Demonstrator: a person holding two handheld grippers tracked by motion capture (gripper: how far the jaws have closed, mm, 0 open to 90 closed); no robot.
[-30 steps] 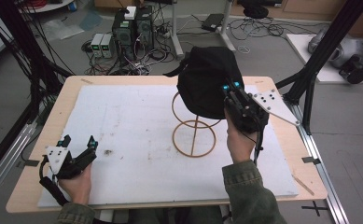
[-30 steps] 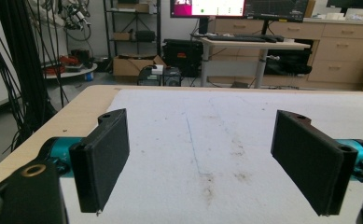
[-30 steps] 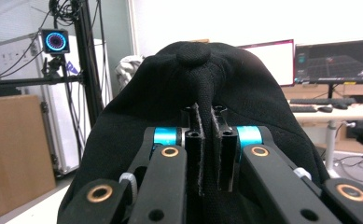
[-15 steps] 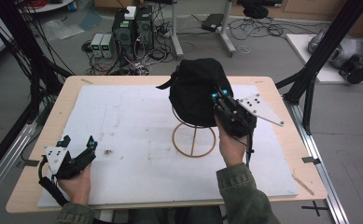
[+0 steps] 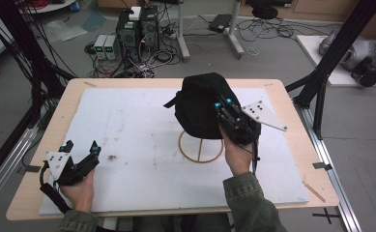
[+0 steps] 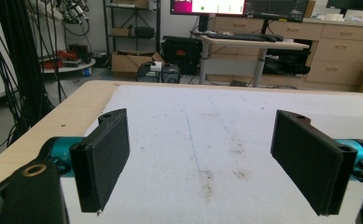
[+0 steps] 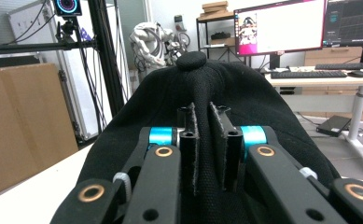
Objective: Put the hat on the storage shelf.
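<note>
From the high view, a black cap (image 5: 200, 111) sits above a wooden wire-form stand whose ring base (image 5: 201, 147) rests on the white foam sheet (image 5: 142, 145) covering the wooden table (image 5: 45, 125). The right gripper (image 5: 223, 104) is at the cap's right side, its jaws pinching the fabric, the right hand (image 5: 236, 152) behind it. The left gripper (image 5: 81, 146) lies near the table's front left corner, jaws spread, held by the left hand (image 5: 79, 188).

In the left gripper view, the left gripper (image 6: 200, 158) has its two black jaws wide apart over the stained foam sheet (image 6: 226, 121), nothing between them.

In the right gripper view, the right gripper (image 7: 208, 140) has its jaws nearly together, squeezing a fold of the black cap (image 7: 226, 88), whose top button (image 7: 191, 60) shows above
</note>
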